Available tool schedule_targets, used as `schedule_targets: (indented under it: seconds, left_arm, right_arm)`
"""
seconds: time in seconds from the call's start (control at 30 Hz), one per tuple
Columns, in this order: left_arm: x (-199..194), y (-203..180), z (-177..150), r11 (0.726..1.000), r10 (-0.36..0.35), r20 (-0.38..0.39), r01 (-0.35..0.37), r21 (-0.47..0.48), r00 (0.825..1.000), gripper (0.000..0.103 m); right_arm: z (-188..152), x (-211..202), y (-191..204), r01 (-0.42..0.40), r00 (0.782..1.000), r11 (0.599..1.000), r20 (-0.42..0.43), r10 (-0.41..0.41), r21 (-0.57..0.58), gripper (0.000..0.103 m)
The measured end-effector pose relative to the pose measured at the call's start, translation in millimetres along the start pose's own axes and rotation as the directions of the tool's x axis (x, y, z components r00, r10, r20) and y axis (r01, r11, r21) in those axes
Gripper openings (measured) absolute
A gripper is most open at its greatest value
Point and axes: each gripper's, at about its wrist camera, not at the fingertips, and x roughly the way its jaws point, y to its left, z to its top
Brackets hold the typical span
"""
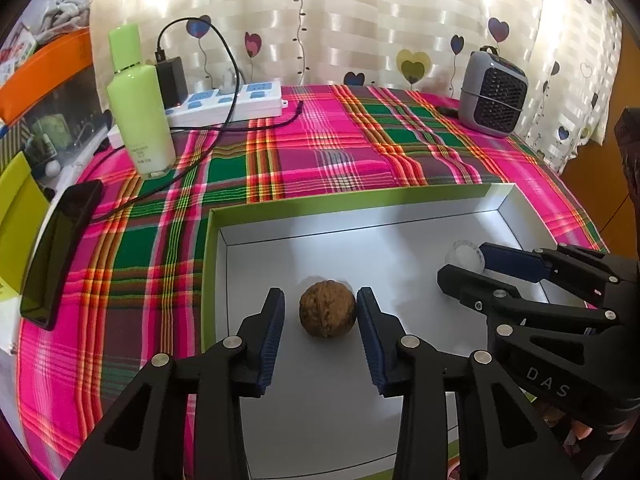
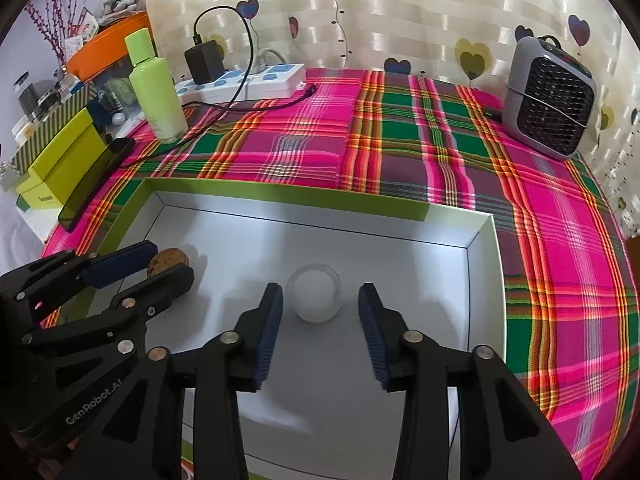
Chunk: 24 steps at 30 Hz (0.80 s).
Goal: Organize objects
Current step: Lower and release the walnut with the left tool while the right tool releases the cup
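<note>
Resting on box point(image 1: 506, 200) floor: walnut point(image 1: 328, 308) between parted pads of left gripper point(image 1: 321, 334), ungripped; white ball point(image 2: 315, 298) likewise inside right gripper point(image 2: 320, 334); both apparently deposited for sorting.

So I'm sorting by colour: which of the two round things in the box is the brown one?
The walnut, lying between the left gripper's open fingers. It is brown and wrinkled; the other, a ball by the right gripper, is smooth and whitish.
</note>
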Motion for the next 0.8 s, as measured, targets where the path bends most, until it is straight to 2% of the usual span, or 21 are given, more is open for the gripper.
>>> schedule_targets:
  seconds: [0.27,0.8]
  left_arm:
    - [-7.2,1.6,-2.4,1.0,0.005,0.012,-0.005,-0.003,1.0,0.043]
    - [-33.0,1.2,-14.5,1.0,0.016,0.062,-0.015,-0.017,0.998,0.045]
  right_arm:
    - [-1.3,-1.9,-2.3,0.018,1.0,1.0,-0.004,-0.018,0.008,0.042]
    - [-15.2,-28.9,3.4,0.036,0.998,0.999,0.055,-0.036,0.007,0.043]
